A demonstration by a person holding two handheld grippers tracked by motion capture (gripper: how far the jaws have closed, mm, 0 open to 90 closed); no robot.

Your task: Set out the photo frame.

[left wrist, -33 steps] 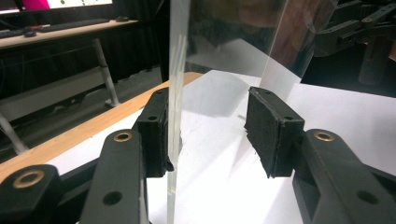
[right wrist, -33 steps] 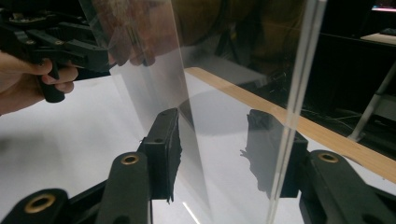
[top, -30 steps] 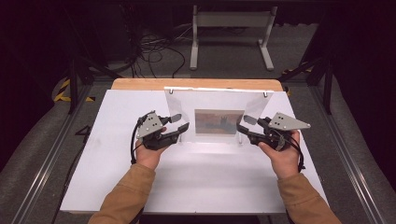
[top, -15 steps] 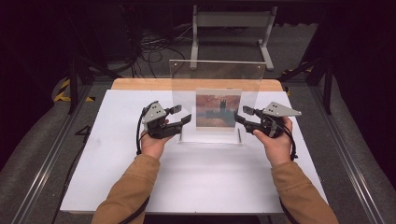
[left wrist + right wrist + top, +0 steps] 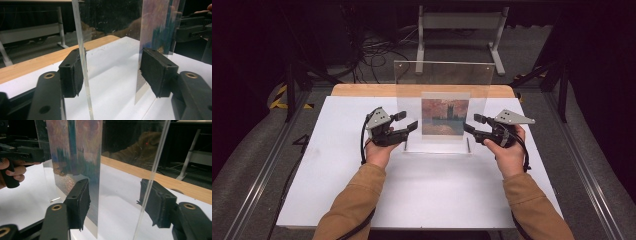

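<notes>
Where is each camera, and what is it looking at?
High view: above the person's side, facing forward and down on the table; both forearms and hands show.
Left gripper view: on the left gripper, looking along its jaws at the clear panel.
Right gripper view: on the right gripper, likewise.
Both gripper views share the picture.

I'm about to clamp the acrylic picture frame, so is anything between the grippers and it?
Nothing visible. The left gripper and the right gripper each have open jaws already straddling a side edge of the acrylic picture frame.
</notes>
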